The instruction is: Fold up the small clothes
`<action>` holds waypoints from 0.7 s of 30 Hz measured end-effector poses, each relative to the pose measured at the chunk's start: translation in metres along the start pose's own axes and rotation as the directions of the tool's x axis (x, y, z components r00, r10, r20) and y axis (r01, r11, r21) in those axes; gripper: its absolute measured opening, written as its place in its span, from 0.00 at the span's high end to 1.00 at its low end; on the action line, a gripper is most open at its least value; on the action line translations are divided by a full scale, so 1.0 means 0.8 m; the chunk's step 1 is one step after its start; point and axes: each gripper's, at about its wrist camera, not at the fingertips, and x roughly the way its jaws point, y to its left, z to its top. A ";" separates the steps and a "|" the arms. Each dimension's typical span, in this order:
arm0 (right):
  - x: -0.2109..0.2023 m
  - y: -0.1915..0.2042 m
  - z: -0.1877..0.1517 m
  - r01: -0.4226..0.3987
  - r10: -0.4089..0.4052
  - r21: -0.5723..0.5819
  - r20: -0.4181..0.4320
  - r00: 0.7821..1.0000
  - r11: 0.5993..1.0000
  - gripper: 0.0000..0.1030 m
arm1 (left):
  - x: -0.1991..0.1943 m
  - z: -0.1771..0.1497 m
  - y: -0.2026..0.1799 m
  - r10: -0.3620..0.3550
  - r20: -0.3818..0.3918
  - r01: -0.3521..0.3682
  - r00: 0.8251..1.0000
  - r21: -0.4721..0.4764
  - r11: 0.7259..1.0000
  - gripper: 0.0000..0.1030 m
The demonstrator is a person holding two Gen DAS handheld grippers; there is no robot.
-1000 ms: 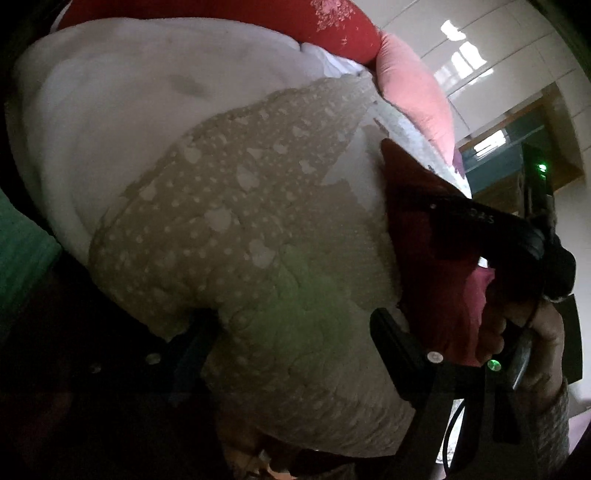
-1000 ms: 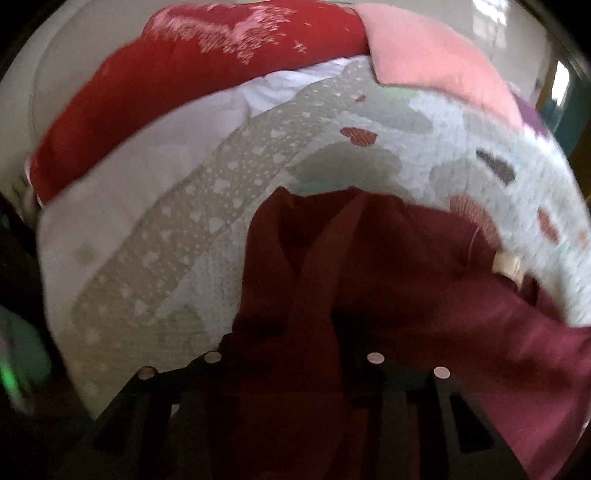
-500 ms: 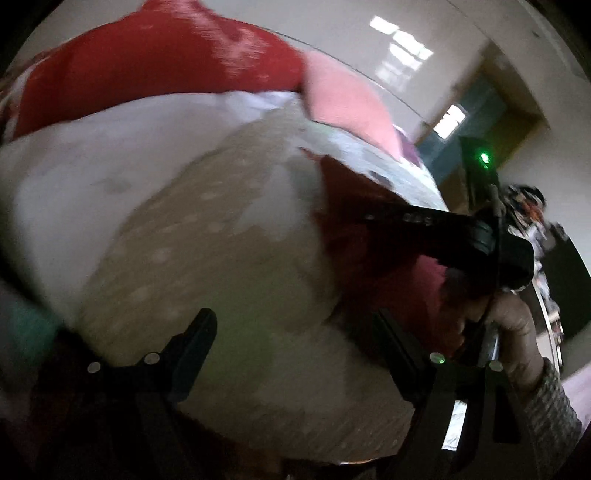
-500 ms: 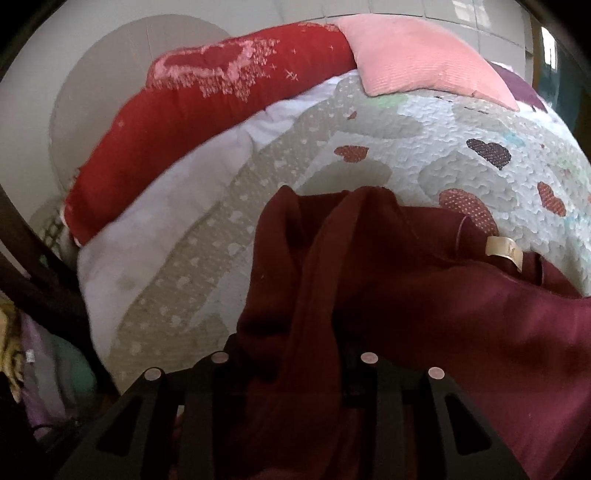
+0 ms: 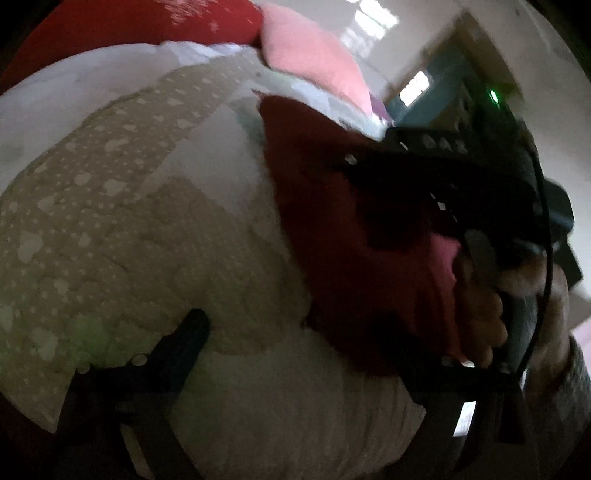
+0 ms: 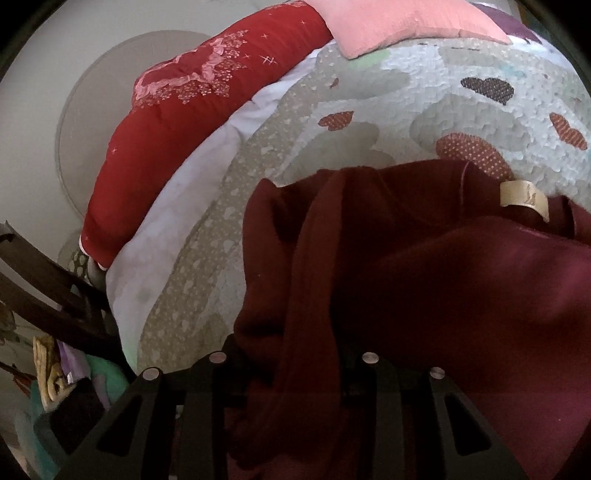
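Note:
A dark maroon garment (image 6: 443, 295) lies bunched on a heart-patterned quilt (image 6: 443, 92), its cream neck label (image 6: 522, 197) showing at the right. My right gripper (image 6: 295, 358) is shut on a thick fold of the garment. In the left wrist view the garment (image 5: 332, 221) hangs from the right gripper (image 5: 443, 177), which a person's hand (image 5: 480, 314) holds. My left gripper (image 5: 273, 332) hovers over the quilt (image 5: 110, 221) with its jaws opening wide. Only quilt shows between them, and the garment's lower edge lies by its right finger.
A red embroidered pillow (image 6: 184, 110) and a pink cushion (image 6: 399, 22) lie at the far side of the bed. Dark wooden bars (image 6: 44, 280) and a pile of coloured cloth (image 6: 74, 376) stand beyond the bed's left edge. A doorway (image 5: 413, 88) shows behind.
The left gripper has rolled and swung toward the maroon garment, which now looks larger, and its jaws stand wider. The right gripper has shifted across the bed, still gripping the fold.

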 end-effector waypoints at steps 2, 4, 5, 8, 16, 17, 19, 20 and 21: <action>0.002 0.000 -0.001 -0.002 0.002 -0.003 0.001 1.000 1.000 0.65 | -0.016 0.004 -0.004 -0.049 0.017 0.049 0.999 -0.038 0.998 0.22; 0.001 -0.002 -0.001 -0.008 0.008 0.001 -0.002 1.000 1.000 0.65 | -0.034 0.009 -0.018 -0.055 0.093 0.057 0.994 -0.018 0.998 0.22; 0.002 -0.004 0.001 -0.013 0.013 0.008 -0.007 1.000 1.000 0.65 | -0.038 0.013 -0.029 -0.029 0.135 0.026 0.990 0.025 0.999 0.19; 0.005 -0.006 0.004 -0.024 0.024 0.023 -0.023 0.999 0.999 0.62 | -0.019 0.024 -0.048 -0.013 0.117 0.002 0.993 0.091 0.996 0.17; -0.067 -0.030 -0.007 -0.076 0.063 0.093 0.137 0.989 0.993 0.52 | 0.040 0.064 -0.034 -0.040 0.041 0.040 0.998 0.012 0.999 0.17; -0.079 -0.032 -0.015 -0.052 0.039 0.081 0.155 0.987 0.995 0.52 | 0.043 0.066 -0.037 -0.039 0.038 0.039 0.998 0.017 0.999 0.17; -0.107 -0.038 -0.040 0.035 -0.046 0.058 0.196 0.979 0.998 0.52 | 0.056 0.069 -0.044 -0.029 0.020 0.028 0.999 0.036 0.999 0.21; -0.115 -0.042 -0.051 0.052 -0.062 0.056 0.208 0.976 0.997 0.53 | 0.062 0.067 -0.046 -0.033 0.009 0.033 0.999 0.040 0.999 0.32; -0.122 -0.046 -0.062 0.062 -0.072 0.055 0.217 0.974 0.997 0.55 | 0.065 0.067 -0.046 -0.024 0.000 0.024 1.000 0.038 0.999 0.36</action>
